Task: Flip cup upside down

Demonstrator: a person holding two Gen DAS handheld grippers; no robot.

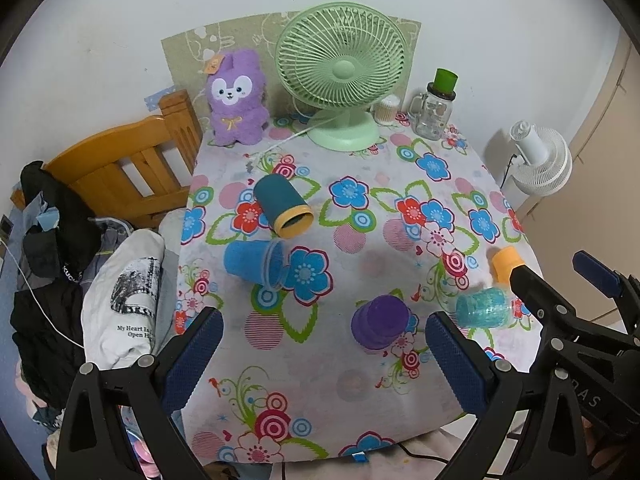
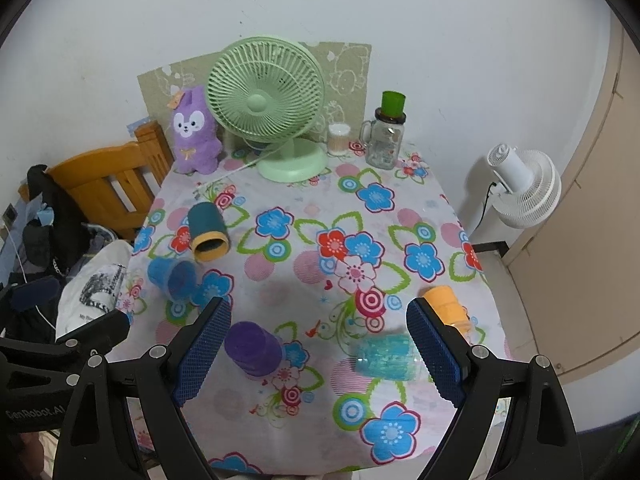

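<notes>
Both hand-held grippers, left (image 1: pixel 324 354) and right (image 2: pixel 320 346), spread wide, gripping nothing. Ribbed purple cup (image 2: pixel 252 348) inverted on floral-clothed desk (image 2: pixel 400 208); translucent dimpled teal cup (image 2: pixel 386 356) lying sideways nearby.

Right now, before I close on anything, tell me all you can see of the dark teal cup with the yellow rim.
The dark teal cup with the yellow rim looks like matte plastic. It lies on its side on the floral tablecloth, left of centre, open mouth toward the cameras, inside dark. The translucent blue cup lies just nearer, apparently apart. Neither gripper touches it.
</notes>
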